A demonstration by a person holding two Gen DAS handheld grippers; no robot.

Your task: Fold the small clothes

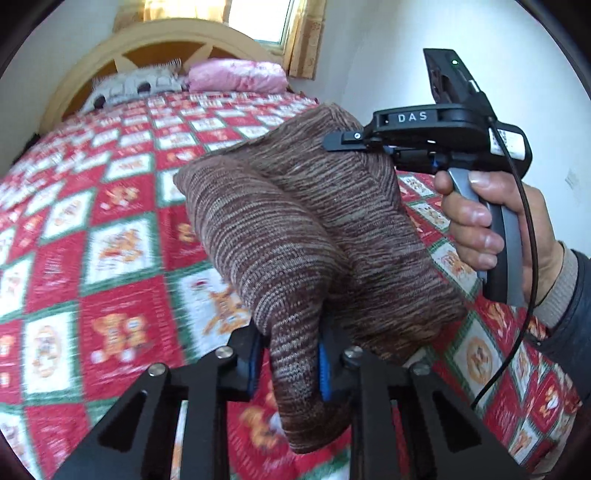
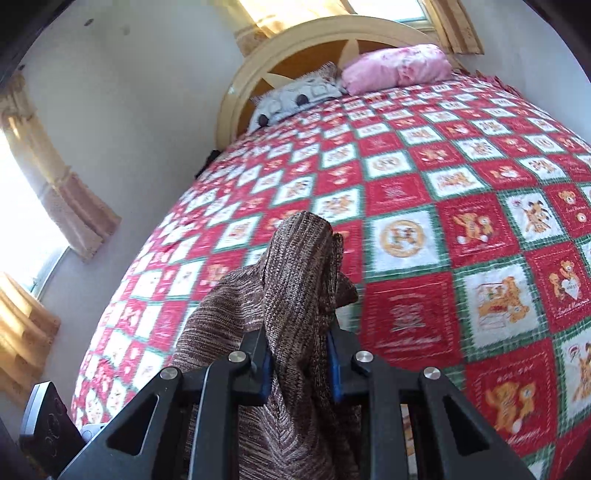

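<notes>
Brown knit garment (image 1: 314,229) is up off the bed right now, bunched between both tools and hanging over the quilt (image 1: 110,221), the red, white and green patchwork one with little bear pictures. In the left wrist view the left hand-held gripper (image 1: 291,365) is at the bottom centre of the frame, clamped on a fold of the knit, with the blue pads (image 1: 324,373) pressing the fabric from both sides and a flap drooping below them. Same view, upper right: the right hand-held gripper (image 1: 341,142) is poking into the top of the bundle, and you can see the person's hand (image 1: 491,225) wrapped round its handle, with a dark sleeve (image 1: 569,306) at the right edge. From the right wrist view that gripper (image 2: 299,365) sits bottom centre, also pinched tight on the knit, which stands up in a peak in the middle of the frame and trails off toward the lower left. Far end of the bed, top of both frames, there's a pink pillow (image 2: 399,68) next to a grey patterned one (image 2: 295,96) against a curved wooden headboard (image 2: 314,35). Curtains (image 2: 48,173) run down the left side of the right wrist view. Quilt looks a bit smeared in both shots.
</notes>
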